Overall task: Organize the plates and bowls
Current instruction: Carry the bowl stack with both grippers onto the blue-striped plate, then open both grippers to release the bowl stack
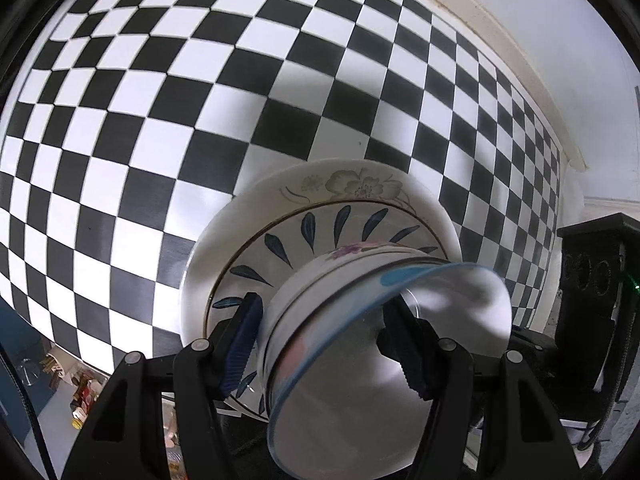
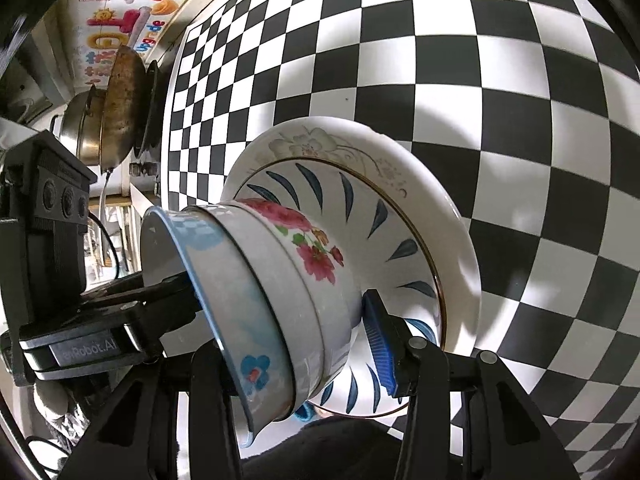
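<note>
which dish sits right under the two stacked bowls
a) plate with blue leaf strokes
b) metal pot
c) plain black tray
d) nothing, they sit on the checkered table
a: in the right wrist view the bowls rest on the blue-leaf plate, which lies on a larger white floral plate on the checkered table.

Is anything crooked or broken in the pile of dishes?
Nothing looks broken or spilled. The blue-rimmed bowl sits nested in the flowered bowl, on the leaf-pattern plate and the big white plate.

stacked bowls (image 2: 280, 280) on plates (image 2: 400, 216)
</note>
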### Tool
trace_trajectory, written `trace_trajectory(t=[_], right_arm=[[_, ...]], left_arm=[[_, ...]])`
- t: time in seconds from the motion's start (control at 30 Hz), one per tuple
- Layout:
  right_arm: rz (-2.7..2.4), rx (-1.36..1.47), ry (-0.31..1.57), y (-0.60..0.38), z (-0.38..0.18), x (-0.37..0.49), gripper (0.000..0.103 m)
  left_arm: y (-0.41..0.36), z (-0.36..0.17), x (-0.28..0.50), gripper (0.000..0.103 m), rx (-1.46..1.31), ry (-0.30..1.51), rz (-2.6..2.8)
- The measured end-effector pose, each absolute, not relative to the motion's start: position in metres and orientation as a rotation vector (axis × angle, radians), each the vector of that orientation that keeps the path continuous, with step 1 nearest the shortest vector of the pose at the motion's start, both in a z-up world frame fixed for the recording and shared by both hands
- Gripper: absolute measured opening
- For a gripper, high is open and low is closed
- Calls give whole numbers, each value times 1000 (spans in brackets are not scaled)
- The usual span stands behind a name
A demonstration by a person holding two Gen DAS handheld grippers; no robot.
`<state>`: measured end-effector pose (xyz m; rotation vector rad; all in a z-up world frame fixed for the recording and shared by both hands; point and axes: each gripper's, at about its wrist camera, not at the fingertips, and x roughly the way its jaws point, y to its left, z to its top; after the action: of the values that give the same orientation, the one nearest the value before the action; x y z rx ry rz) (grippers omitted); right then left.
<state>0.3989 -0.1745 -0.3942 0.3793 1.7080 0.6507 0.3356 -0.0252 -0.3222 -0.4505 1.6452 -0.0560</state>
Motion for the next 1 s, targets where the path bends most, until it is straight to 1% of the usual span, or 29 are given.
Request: trace_trajectory(t=[0.13, 0.33, 0.4, 0.43, 0.47, 0.5, 0.53, 0.6, 0.67, 1.0], right_arm=[[642, 330, 1650, -177, -376, 397, 47], [589, 165, 1495, -183, -322, 380, 48], [567, 118, 1447, -183, -304, 369, 59], [554, 96, 1423, -184, -296, 363, 62], [540, 79, 1400, -184, -287, 356, 70], [526, 68, 1384, -184, -280, 351, 74], [512, 61, 1364, -185, -272, 345, 81], [485, 60, 1332, -186, -259, 333, 85], [453, 49, 1295, -186, -246, 321, 87], [286, 53, 1115, -173, -191, 255, 91]], left_arm=[[-24, -303, 332, 61, -396, 1586, -19], [-21, -248, 310, 61, -266, 1423, 43], [-18, -232, 298, 61, -253, 1374, 57], [-17, -225, 293, 61, -249, 1356, 63], [-15, -219, 287, 61, -247, 1337, 62], [-15, -213, 282, 64, -234, 1319, 64], [-15, -208, 277, 67, -218, 1304, 68], [-14, -198, 265, 79, -191, 1266, 68], [-12, -188, 255, 86, -160, 1227, 69], [1, -145, 210, 86, -99, 1103, 19]])
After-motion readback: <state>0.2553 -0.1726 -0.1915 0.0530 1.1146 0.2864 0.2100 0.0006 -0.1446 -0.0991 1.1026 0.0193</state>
